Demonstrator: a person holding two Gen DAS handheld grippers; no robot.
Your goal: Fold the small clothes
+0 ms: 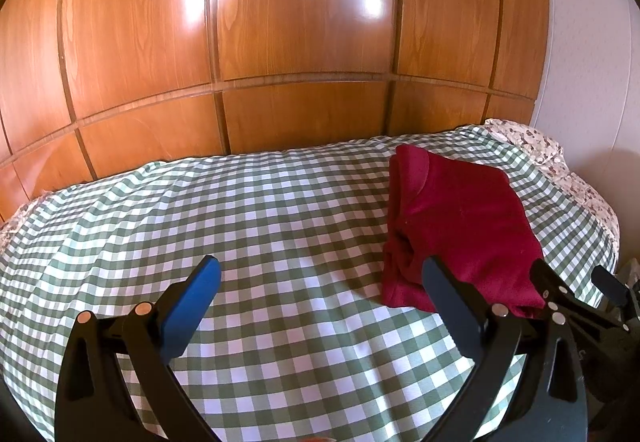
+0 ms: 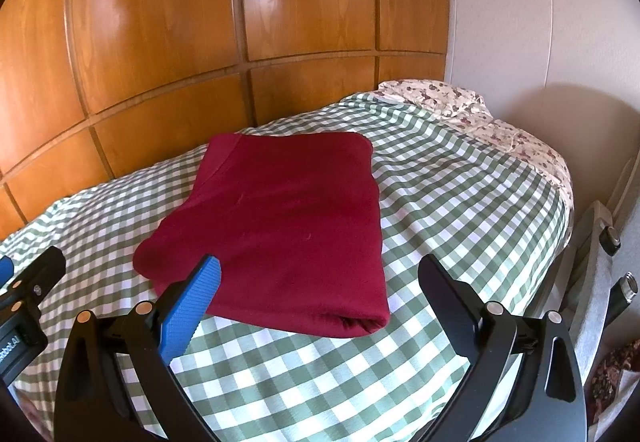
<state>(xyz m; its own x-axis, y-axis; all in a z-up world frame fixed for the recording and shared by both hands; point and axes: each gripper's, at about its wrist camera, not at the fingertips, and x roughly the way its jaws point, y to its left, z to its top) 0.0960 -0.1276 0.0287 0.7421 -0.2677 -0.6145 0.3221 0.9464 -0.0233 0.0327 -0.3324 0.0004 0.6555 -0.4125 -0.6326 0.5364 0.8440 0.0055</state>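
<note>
A dark red garment [image 2: 280, 226] lies folded into a thick rectangle on the green-and-white checked bed cover [image 2: 460, 201]. In the left wrist view the red garment [image 1: 460, 226] sits to the right on the checked cover [image 1: 260, 226]. My left gripper [image 1: 322, 278] is open over bare cover, just left of the garment's near corner. My right gripper [image 2: 320, 274] is open too, held above the garment's near edge with nothing between its fingers. The right gripper [image 1: 568, 282] also shows at the right edge of the left wrist view, and the left gripper [image 2: 24, 274] at the left edge of the right wrist view.
A wooden panelled wardrobe [image 1: 280, 41] rises right behind the bed. A flowered pillow [image 2: 460, 101] lies at the far right end, against a white wall [image 2: 540, 21]. Grey metal parts [image 2: 600, 262] stand beside the bed on the right.
</note>
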